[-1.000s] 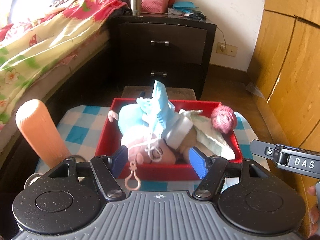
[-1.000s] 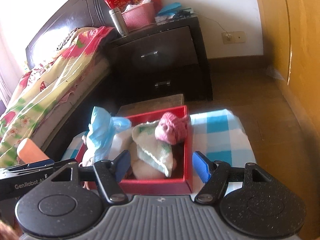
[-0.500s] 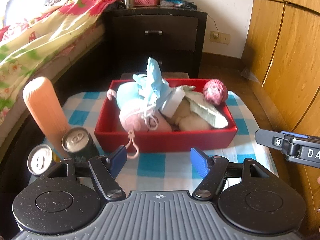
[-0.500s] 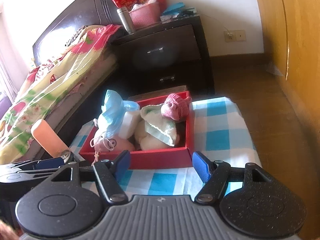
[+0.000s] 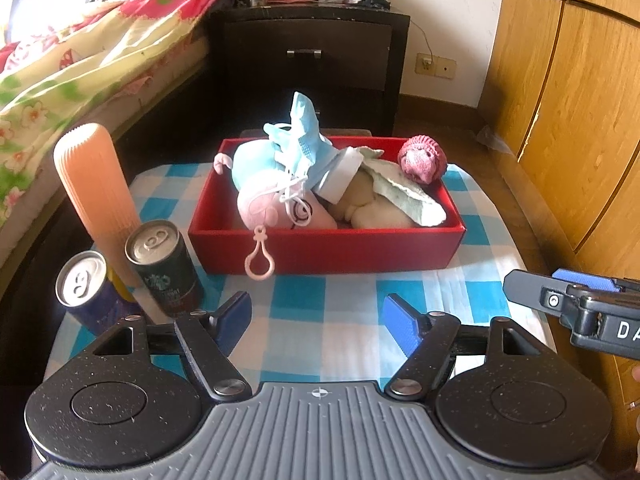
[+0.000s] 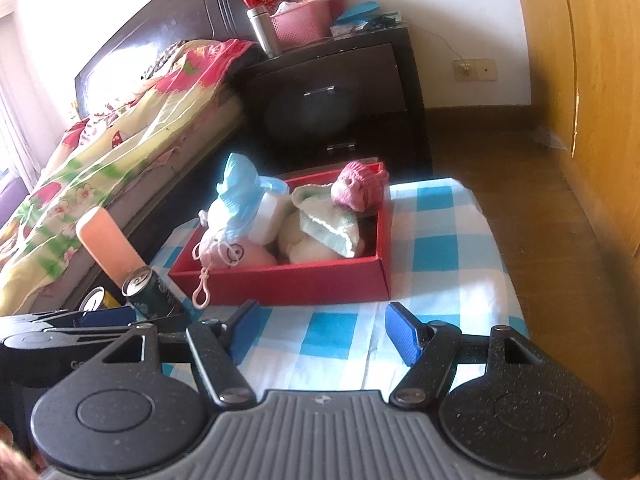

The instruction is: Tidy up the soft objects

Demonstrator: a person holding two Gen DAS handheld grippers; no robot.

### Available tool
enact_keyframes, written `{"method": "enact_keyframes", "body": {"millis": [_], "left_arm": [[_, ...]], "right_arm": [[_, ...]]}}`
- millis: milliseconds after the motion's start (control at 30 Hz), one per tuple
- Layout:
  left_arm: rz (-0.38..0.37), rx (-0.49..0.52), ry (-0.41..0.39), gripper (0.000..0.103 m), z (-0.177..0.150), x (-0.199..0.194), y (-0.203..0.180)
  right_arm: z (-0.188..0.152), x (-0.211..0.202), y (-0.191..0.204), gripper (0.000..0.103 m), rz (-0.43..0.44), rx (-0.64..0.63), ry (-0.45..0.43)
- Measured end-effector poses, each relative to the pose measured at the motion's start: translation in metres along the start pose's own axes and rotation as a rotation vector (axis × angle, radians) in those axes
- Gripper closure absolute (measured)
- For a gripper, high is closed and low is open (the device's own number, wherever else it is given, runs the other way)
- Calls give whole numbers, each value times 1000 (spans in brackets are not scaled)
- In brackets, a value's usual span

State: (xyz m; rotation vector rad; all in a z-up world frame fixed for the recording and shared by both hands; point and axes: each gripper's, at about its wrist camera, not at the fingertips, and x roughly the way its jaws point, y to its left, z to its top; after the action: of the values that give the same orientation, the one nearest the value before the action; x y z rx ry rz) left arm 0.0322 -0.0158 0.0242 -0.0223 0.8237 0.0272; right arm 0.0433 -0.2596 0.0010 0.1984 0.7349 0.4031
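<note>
So the red box (image 5: pixel 326 250) sits about mid-bench on the blue-checked cloth (image 5: pixel 348 320), and it's packed with the soft stuff: a pink plush (image 5: pixel 272 210) at its near-left corner with a pink clip loop (image 5: pixel 259 266) dangling over the near wall, a light blue plush (image 5: pixel 288 152) piled behind that, a cream plush under a pale green cloth (image 5: pixel 404 196) toward the box's right end, and a pink knitted ball (image 5: pixel 420 160) at the far-right corner. The left tool (image 5: pixel 316 316) is released, jaws have just been opening, nothing between them, only cloth showing in the gap. The right tool (image 6: pixel 318 330) is also unclenched and empty. Both hang on the near side of the box, apart from it. The box's long axis runs left-right across both tools, so everything soft lies straight ahead past the near wall. My guess: the left tool is better lined up for the pink plush, the right one for the knitted ball end. Just left of the box are two drink cans (image 5: pixel 164 264) and an orange ribbed cylinder (image 5: pixel 96 196), worth not bumping. Honestly it looks like sorting is pretty much done.
</note>
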Motion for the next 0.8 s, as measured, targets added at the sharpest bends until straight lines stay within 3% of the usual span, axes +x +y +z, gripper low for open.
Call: {"method": "enact_keyframes", "body": {"millis": [800], "left_arm": [[-17,-9,19,27,-13,-4,-2]], "right_arm": [[-18,-9,8,55,6,-40,11]]}}
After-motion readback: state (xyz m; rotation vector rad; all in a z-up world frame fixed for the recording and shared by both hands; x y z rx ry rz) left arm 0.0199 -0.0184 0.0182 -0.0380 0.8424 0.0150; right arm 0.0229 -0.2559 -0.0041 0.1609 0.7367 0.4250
